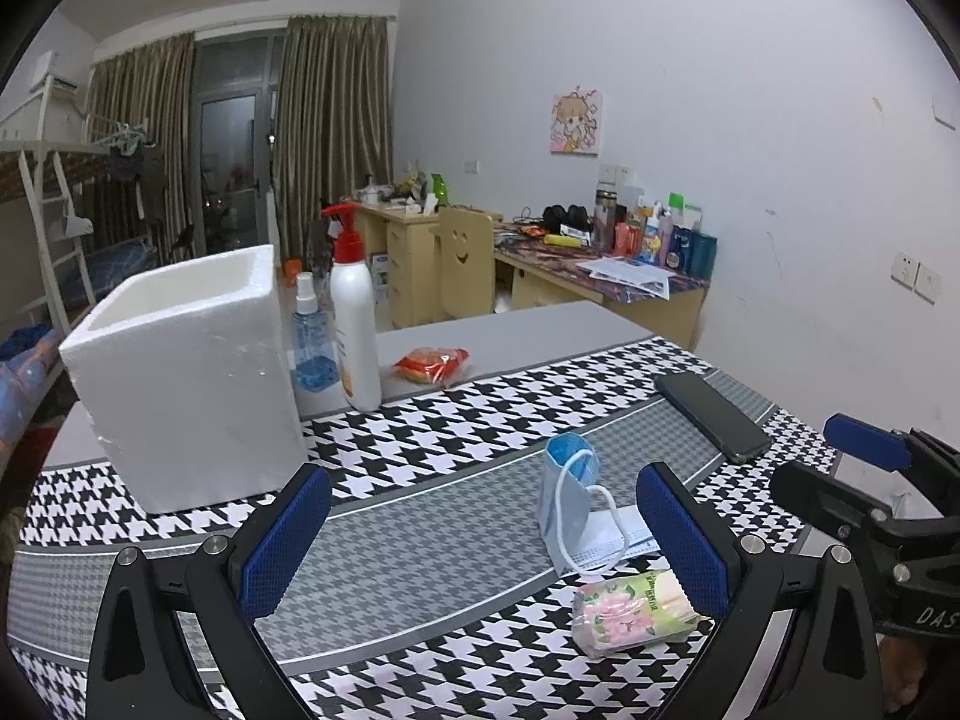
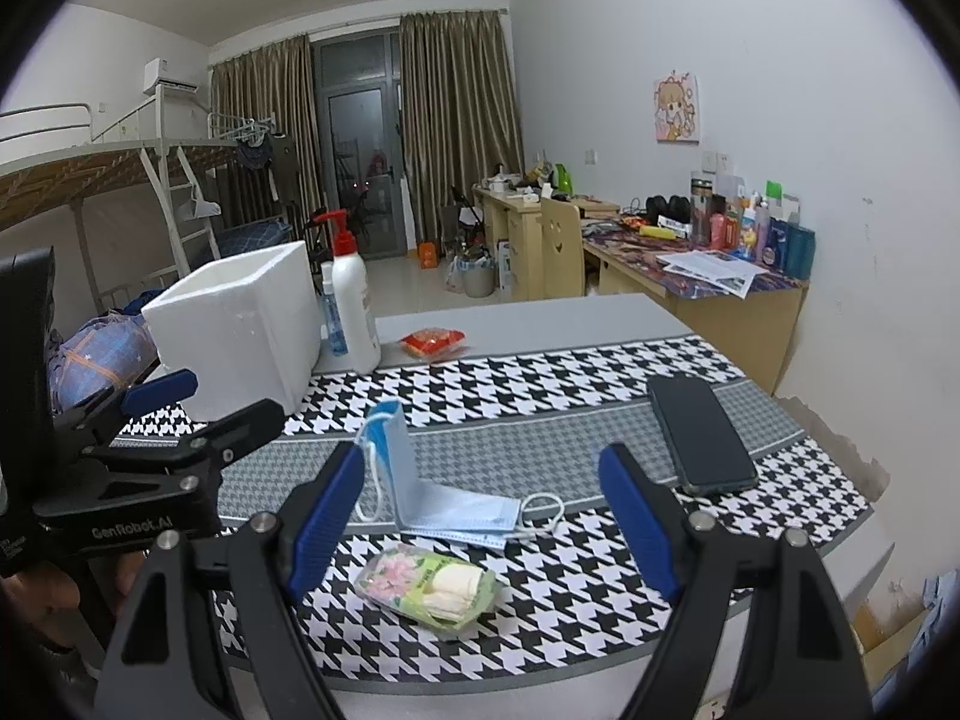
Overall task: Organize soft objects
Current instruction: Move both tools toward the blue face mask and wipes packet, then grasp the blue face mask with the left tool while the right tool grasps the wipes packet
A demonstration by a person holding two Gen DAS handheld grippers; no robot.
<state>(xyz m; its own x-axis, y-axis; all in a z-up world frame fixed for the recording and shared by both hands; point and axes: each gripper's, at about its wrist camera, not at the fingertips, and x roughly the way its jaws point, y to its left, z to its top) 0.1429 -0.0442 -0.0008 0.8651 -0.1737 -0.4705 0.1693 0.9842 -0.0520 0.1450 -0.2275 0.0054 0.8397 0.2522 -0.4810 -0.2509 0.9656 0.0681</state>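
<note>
A light blue face mask (image 1: 570, 501) (image 2: 447, 501) lies on the houndstooth table cloth, one end folded upright. A pack of tissues (image 1: 633, 609) (image 2: 435, 585) with a pink flower print lies just in front of it. A red snack packet (image 1: 432, 363) (image 2: 433, 341) lies farther back. A white foam box (image 1: 180, 372) (image 2: 240, 324) stands open-topped at the left. My left gripper (image 1: 486, 540) is open and empty, low over the cloth left of the mask. My right gripper (image 2: 480, 516) is open and empty, with the mask and tissue pack between its fingers (image 2: 324, 516).
A white lotion bottle (image 1: 355, 324) (image 2: 354, 309) with a red pump and a small blue spray bottle (image 1: 312, 342) (image 2: 332, 321) stand beside the box. A dark phone (image 1: 711, 414) (image 2: 699, 432) lies at the right. The table's right edge is near the wall.
</note>
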